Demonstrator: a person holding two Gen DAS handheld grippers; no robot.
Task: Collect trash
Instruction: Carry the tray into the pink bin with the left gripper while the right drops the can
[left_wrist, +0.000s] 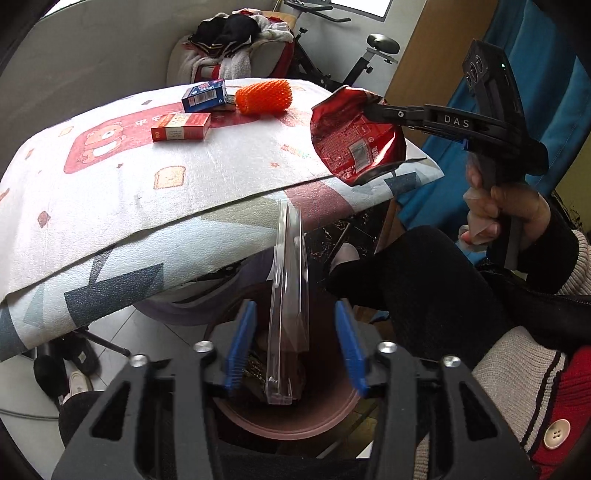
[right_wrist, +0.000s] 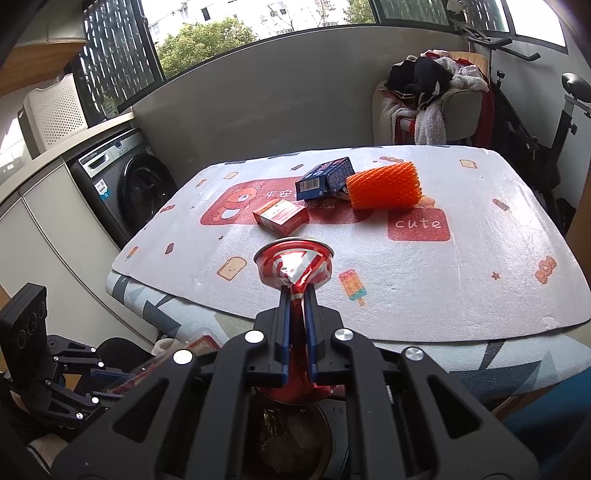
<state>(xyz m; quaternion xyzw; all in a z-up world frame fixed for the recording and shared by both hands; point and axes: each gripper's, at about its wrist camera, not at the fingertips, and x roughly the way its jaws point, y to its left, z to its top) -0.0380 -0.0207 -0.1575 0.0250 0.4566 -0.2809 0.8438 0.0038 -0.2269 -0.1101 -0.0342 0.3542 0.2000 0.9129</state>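
Clear flat plastic package (left_wrist: 288, 306) standing on edge between blue pads (left_wrist: 240, 347) of left gripper (left_wrist: 295, 350), jaws standing apart, pads not touching it, round brown bin (left_wrist: 332, 413) sitting directly underneath. Crushed red aluminium can (right_wrist: 293, 266) sitting clamped in right gripper (right_wrist: 297, 332), hanging over near table edge. Red cardboard box (right_wrist: 280, 216), blue cardboard box (right_wrist: 325, 177), orange foam net sleeve (right_wrist: 384, 186) lying farther back on white bear-print table cover (right_wrist: 461, 277).

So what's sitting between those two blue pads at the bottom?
A clear plastic case, standing on edge between the left gripper's open pads without touching them, over a brown bin. Left wrist view.
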